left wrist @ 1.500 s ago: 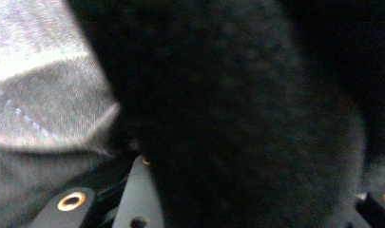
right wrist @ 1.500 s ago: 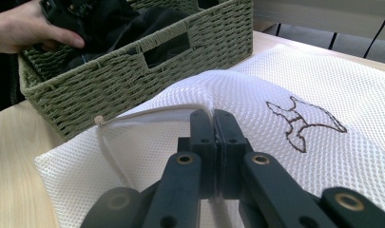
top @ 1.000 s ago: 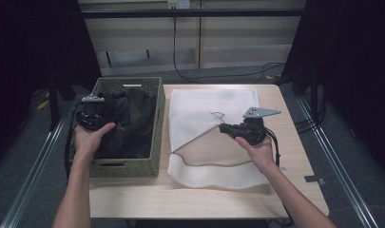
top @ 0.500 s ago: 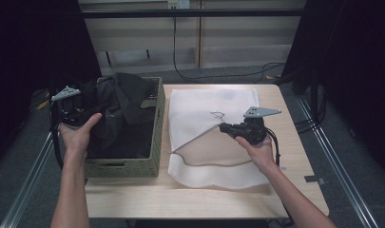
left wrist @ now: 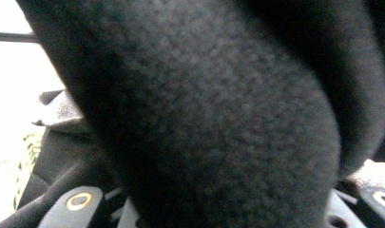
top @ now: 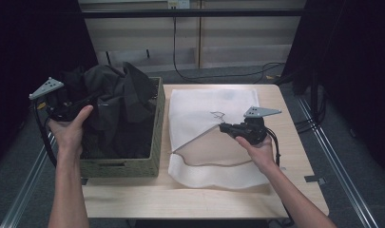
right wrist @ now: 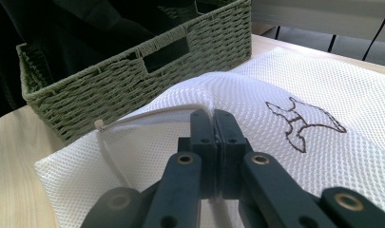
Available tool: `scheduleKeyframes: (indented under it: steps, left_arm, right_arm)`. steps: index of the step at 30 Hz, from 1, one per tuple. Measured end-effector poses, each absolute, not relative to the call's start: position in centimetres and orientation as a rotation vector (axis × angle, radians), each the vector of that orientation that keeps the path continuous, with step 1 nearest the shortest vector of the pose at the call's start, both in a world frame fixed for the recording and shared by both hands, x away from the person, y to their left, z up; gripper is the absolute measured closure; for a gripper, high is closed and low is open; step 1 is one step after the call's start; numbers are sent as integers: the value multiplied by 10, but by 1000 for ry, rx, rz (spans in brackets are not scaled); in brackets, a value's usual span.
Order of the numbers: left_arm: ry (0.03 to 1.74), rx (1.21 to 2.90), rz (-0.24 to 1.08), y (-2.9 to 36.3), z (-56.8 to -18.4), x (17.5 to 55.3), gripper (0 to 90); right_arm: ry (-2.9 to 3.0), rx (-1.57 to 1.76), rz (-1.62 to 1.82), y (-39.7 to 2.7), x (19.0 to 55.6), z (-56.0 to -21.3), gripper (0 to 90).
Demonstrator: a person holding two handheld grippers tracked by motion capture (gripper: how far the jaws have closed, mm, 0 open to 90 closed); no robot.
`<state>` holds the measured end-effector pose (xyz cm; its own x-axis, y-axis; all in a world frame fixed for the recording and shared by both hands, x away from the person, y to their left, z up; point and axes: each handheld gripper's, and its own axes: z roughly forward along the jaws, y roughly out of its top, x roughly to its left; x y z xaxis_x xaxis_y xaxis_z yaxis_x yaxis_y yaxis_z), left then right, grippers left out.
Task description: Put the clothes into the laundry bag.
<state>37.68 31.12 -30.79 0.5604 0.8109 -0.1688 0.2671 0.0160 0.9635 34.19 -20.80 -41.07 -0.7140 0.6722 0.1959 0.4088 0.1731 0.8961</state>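
Note:
A black garment [top: 116, 102] rises out of the green woven basket [top: 154, 137] at the table's left, bunched and lifted above the rim. My left gripper [top: 88, 100] is shut on it at its left side; the dark cloth [left wrist: 204, 118] covers the space between the jaws in the left gripper view. A white mesh laundry bag [top: 214, 111] with a small dark embroidered figure [right wrist: 302, 123] lies flat right of the basket. My right gripper [top: 223, 127] is shut on the bag's upper layer [right wrist: 214, 102] near its open edge, holding it raised off the lower layer.
The wooden table [top: 180, 202] has bare room along its front edge and right side. Cables [top: 218, 76] run on the floor behind it, before a low wooden unit. Metal rails [top: 332, 156] flank the table.
My left gripper has risen and moved left, pulling the black garment up out of the basket. The right gripper and the bag have stayed put.

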Motion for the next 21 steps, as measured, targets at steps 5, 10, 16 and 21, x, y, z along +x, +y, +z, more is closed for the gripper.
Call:
scheduleKeyframes:
  steps: [5,10,16,21]
  left_arm:
    - [935,1508,563,314,-297,374,714]
    - [901,1484,596,317,-277,365,715]
    - [871,1458,609,316,-262,358,715]
    - [848,1430,618,317,-249,353,715]
  right_arm:
    - [2201,1044,1564,-209,342,-410,885]
    - [2201,1049,1566,-209,342,-410,885]
    - [2204,1045,1568,-208,343,-411,885]
    - [2204,1046,1568,-209,343,-411,885]
